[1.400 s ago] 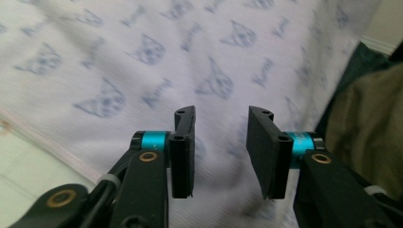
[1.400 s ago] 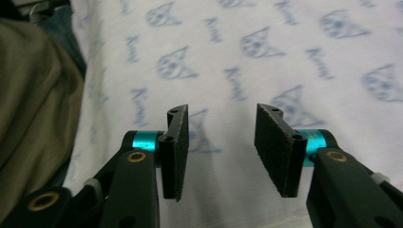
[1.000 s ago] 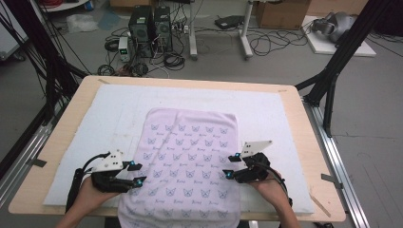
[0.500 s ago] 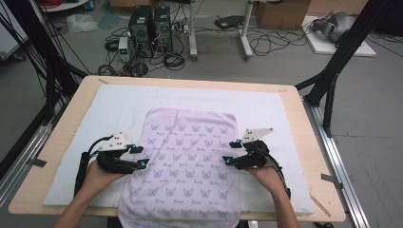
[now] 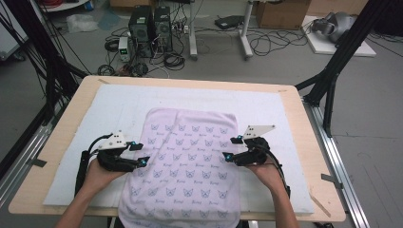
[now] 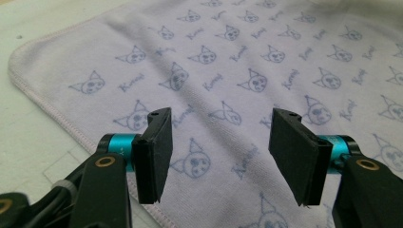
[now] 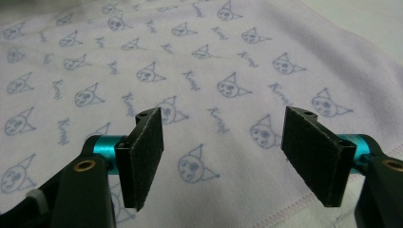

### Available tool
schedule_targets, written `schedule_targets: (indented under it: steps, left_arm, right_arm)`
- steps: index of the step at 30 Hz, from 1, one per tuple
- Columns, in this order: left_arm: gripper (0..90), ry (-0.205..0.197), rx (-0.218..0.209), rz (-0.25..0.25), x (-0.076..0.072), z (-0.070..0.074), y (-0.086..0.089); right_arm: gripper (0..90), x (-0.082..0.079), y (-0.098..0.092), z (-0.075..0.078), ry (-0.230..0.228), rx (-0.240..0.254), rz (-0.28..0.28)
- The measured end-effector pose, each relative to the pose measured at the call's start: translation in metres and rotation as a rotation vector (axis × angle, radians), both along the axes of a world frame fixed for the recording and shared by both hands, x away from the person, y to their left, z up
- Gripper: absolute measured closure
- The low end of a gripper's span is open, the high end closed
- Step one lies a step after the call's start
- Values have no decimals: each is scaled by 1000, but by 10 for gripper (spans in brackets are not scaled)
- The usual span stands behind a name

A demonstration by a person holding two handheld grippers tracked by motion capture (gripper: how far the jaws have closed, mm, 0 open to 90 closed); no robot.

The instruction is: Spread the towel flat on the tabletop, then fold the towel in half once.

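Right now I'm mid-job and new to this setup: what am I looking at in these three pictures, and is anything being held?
A person holds a two-jaw tool in each hand at a table. The high view looks down from above: the left tool and the right tool sit at opposite side edges of a pale towel printed with cat faces, spread on a white mat. The other two pictures come from cameras riding on each tool, looking along its black jaws. Both tools' jaws have just been opening and stand apart above the towel; nothing is held.

The left gripper (image 5: 139,154) and right gripper (image 5: 231,148) were held low and level, pointed inward toward each other, forearms entering from the bottom edge. Both sets of jaws had just been opening; nothing was clamped between them.
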State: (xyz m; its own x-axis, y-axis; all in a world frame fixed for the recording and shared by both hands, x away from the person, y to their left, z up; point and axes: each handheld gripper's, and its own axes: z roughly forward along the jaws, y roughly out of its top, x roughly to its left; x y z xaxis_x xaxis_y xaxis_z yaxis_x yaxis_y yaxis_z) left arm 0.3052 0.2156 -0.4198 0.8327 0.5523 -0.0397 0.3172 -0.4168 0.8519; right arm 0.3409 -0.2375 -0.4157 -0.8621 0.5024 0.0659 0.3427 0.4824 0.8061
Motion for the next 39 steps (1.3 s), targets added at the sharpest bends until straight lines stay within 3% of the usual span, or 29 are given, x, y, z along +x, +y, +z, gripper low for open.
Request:
schedule_targets:
  steps: [22,26,30,33,39]
  left_arm:
    - [396,-10,5,13,1,0,4]
    - [397,-14,28,9,6,4,1]
    - [400,-6,27,23,23,9,0]
    - [402,-16,1,45,36,16,2]
    - [407,-11,-3,71,64,27,2]
  right_arm:
    - [280,-4,3,3,-17,-3,2]
    - [283,-1,1,3,-16,8,5]
    - [284,10,-2,8,-4,21,-5]
    - [284,23,-2,14,4,0,-13]
    - [285,44,-3,22,10,-9,-29]
